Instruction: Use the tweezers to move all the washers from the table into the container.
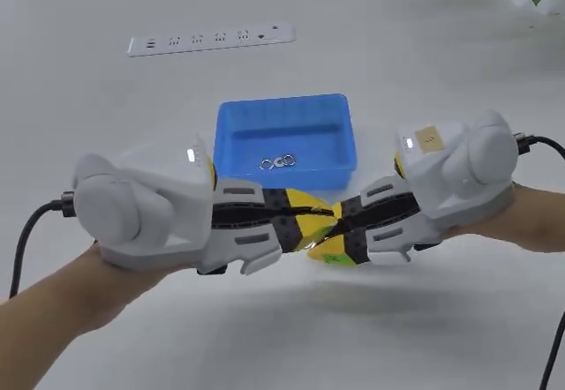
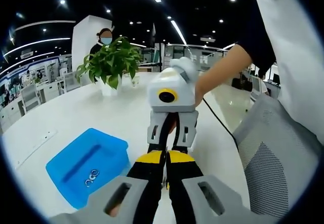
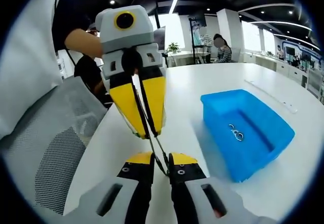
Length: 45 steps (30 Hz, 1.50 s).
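Two hand-held claws meet tip to tip above the white tabletop (image 1: 397, 46), just in front of the person holding them. The left claw (image 1: 313, 213) is clenched on the thin tweezers (image 3: 149, 127), whose legs run out between its yellow jaws toward the right claw (image 1: 335, 244). That claw's jaws sit narrowly either side of the tweezers' tips, and it cannot be told whether they actually pinch them. Just beyond the claws stands the blue container (image 1: 282, 103), with three washers (image 1: 278, 161) lying together on its floor near the front wall. Farther back, a white power strip (image 1: 210, 39) lies flat. A potted plant (image 2: 109, 62) stands at the far edge, with a person (image 2: 104, 39) behind it.
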Motion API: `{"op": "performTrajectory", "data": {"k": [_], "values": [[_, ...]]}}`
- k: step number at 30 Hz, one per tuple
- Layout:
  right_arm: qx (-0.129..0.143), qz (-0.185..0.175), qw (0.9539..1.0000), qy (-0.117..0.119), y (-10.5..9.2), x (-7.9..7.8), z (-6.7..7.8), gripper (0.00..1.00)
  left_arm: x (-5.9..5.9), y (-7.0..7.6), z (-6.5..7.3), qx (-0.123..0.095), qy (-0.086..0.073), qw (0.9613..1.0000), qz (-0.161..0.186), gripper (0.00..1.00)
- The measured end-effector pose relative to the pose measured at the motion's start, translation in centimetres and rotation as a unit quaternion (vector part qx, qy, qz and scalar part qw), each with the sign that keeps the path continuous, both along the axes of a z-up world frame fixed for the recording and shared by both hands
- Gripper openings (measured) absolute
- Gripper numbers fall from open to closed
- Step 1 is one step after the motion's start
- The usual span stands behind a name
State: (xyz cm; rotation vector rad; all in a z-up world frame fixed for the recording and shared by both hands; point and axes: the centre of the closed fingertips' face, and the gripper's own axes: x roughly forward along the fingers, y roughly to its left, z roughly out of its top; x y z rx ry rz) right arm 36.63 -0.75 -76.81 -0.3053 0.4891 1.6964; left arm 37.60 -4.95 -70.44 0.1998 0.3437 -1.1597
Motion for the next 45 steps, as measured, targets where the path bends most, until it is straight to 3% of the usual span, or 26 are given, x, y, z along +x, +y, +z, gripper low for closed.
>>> {"op": "performTrajectory", "data": {"k": [4,12,14,18,22,27,31,35,39,45], "values": [[0.003,0.016,0.9999,0.0,0.1,-0.1,0.1,0.12,0.0,0.1,0.0,0.002,0.0,1.0,-0.001,0.05],[0.006,0.036,0.9986,-0.037,0.2,-0.3,0.2,0.1,0.4,0.4,-0.1,0.013,-0.004,0.9998,0.015,0.06],[0.006,0.036,0.9984,-0.043,0.2,-0.3,0.2,0.1,0.4,0.5,-0.2,0.002,0.024,0.9991,0.035,0.06],[0.005,0.039,0.9983,-0.043,0.2,-0.7,0.1,0.09,0.2,0.8,-0.3,0.004,0.027,0.9987,0.043,0.17],[0.008,0.039,0.9982,-0.045,0.2,-1.0,-0.1,0.09,-0.6,0.7,0.9,-0.029,0.045,0.9975,0.045,0.18],[0.006,0.043,0.9978,-0.049,0.0,-1.5,0.1,0.09,-1.3,1.4,1.6,-0.029,0.038,0.9975,0.053,0.22],[0.017,0.036,0.998,-0.049,0.1,-1.5,1.1,0.09,-2.3,2.4,2.0,-0.051,0.056,0.995,0.066,0.26],[0.023,0.028,0.9978,-0.055,0.1,-1.0,2.1,0.09,-3.2,3.6,1.8,-0.051,0.065,0.9926,0.09,0.31],[0.035,0.022,0.9973,-0.062,0.3,-0.9,3.5,0.09,-3.5,5.4,2.0,-0.059,0.059,0.9874,0.134,0.4],[0.054,0.016,0.995,-0.082,0.3,-0.3,6.4,0.09,-3.8,7.7,2.8,-0.066,0.056,0.9818,0.169,0.48]]}}
